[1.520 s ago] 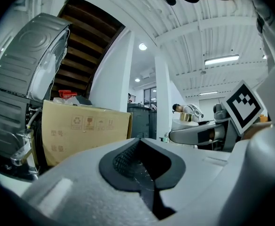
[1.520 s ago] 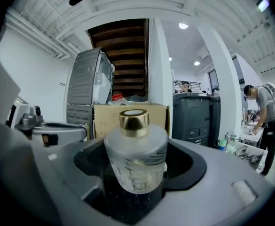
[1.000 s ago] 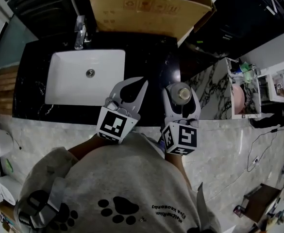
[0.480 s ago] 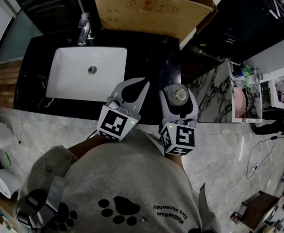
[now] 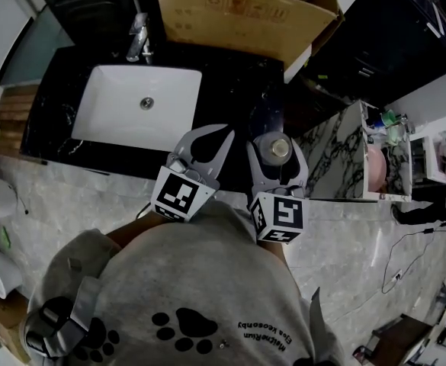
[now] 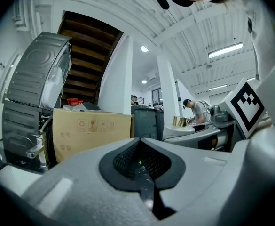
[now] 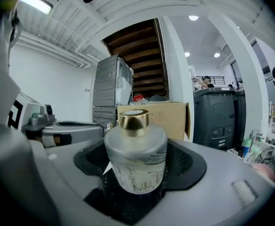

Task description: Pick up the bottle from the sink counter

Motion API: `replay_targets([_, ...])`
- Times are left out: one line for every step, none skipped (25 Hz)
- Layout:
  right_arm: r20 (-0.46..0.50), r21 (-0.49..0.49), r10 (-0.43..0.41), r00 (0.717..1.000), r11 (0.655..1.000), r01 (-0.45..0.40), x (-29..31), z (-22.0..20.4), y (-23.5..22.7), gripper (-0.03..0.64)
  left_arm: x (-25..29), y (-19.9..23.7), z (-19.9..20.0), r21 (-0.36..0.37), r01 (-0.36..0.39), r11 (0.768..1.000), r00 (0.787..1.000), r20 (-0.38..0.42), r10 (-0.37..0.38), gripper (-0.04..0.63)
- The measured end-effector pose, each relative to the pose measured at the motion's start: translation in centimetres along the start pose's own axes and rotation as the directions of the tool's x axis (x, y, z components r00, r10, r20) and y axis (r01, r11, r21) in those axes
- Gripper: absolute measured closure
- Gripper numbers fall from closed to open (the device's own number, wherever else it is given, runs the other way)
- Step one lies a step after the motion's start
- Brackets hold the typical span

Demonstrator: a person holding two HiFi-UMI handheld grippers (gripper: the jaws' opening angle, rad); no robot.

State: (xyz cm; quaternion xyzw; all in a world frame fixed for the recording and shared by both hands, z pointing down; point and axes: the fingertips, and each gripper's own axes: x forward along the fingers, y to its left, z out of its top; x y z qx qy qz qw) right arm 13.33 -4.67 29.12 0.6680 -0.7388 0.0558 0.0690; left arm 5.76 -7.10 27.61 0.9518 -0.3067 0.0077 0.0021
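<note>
Upright frosted-glass bottle with gold cap [image 7: 135, 157] clamped between right gripper [image 5: 276, 145] fingers; left gripper [image 5: 221, 137] just left, fingers closed, empty.

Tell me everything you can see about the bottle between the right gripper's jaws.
The bottle is short, round and frosted, glass by its look, with faint line drawings on its side and a shiny gold cap. It stands upright between the jaws of the right gripper, which clasp its sides, above the black counter.
</note>
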Motion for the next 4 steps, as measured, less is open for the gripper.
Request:
replay_targets([-0.001, -0.005, 0.004, 1.000, 1.000, -0.004, -0.15, -0.06, 0.00, 0.281, -0.09, -0.14, -0.05, -0.001, -0.004, 1.000, 1.000, 0.001, 0.004, 0.597])
replay_targets([-0.003, -0.011, 0.008, 1.000, 1.000, -0.008, -0.28, -0.09, 0.03, 0.281, -0.18, -0.26, -0.07, -0.001, -0.007, 1.000, 1.000, 0.004, 0.007, 0.597])
replay_targets([-0.004, -0.019, 0.013, 1.000, 1.000, -0.013, -0.41, -0.10, 0.07, 0.281, -0.25, -0.37, -0.07, -0.003, -0.011, 1.000, 1.000, 0.006, 0.011, 0.597])
replay_targets([-0.005, -0.027, 0.017, 1.000, 1.000, -0.017, -0.53, -0.10, 0.10, 0.281, -0.32, -0.48, -0.06, -0.004, -0.015, 1.000, 1.000, 0.008, 0.015, 0.597])
